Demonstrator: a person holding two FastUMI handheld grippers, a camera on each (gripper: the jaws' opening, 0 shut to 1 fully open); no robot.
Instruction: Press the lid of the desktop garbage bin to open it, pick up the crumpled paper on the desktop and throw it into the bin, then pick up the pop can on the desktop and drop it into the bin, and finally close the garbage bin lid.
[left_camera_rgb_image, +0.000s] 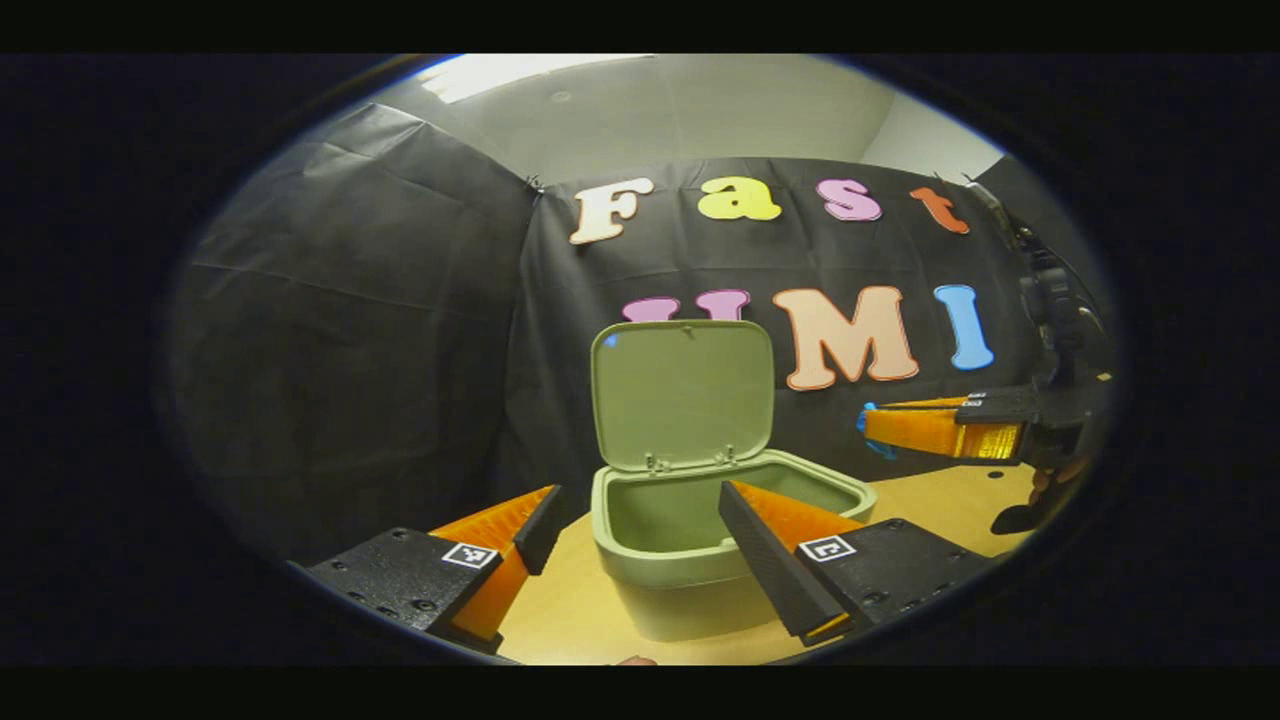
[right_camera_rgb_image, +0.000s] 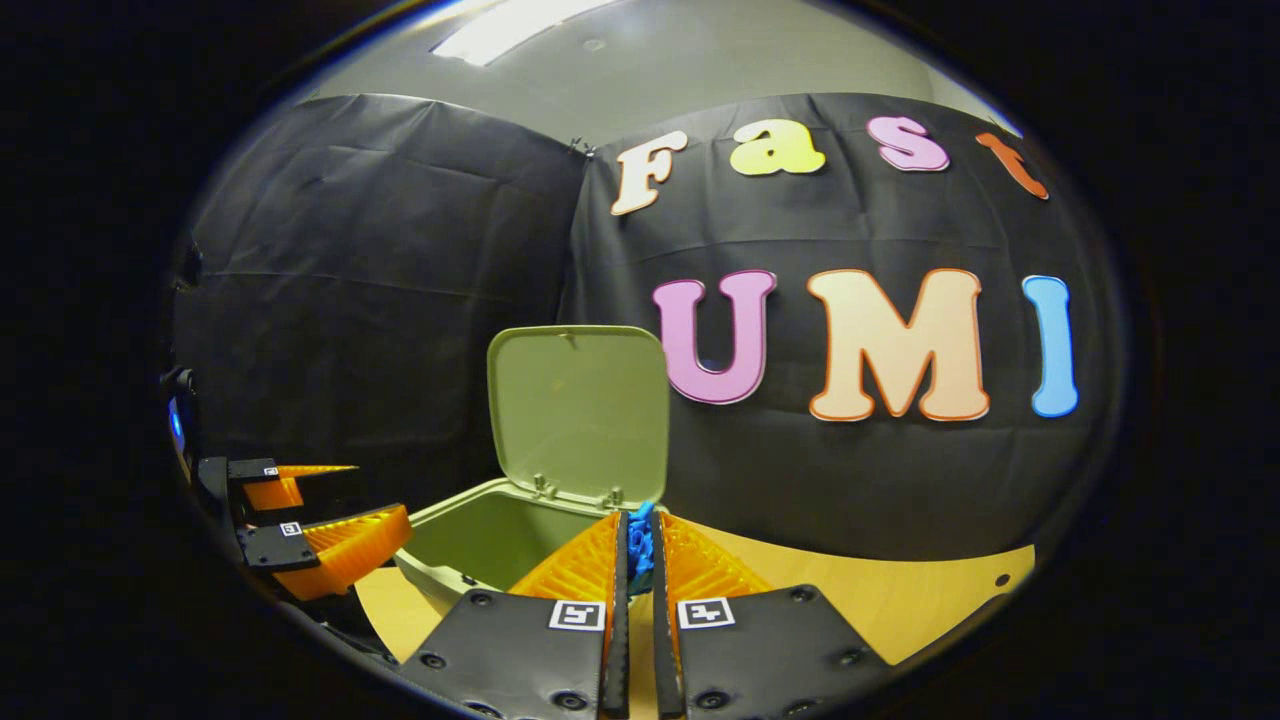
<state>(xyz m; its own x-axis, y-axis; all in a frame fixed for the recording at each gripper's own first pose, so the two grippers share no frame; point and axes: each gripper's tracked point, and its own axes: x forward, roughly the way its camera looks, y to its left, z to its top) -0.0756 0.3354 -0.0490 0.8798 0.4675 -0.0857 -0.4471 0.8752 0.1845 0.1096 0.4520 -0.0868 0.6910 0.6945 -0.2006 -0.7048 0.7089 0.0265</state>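
Right gripper view: right claw pinches blue crumpled paper beside bin.

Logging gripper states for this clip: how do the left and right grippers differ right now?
The left gripper has its fingers spread wide and empty; the right gripper has its fingers closed on a crumpled blue thing. The left faces the bin's front; the right sits beside its rim. Both are near the open bin.

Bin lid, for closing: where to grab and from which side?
Best bet: take the lid by its top free edge, from above, with the open left hand-held gripper. It stands upright on hinges at the rear rim of the bin, so that thin edge is exposed and farthest from the pivot.
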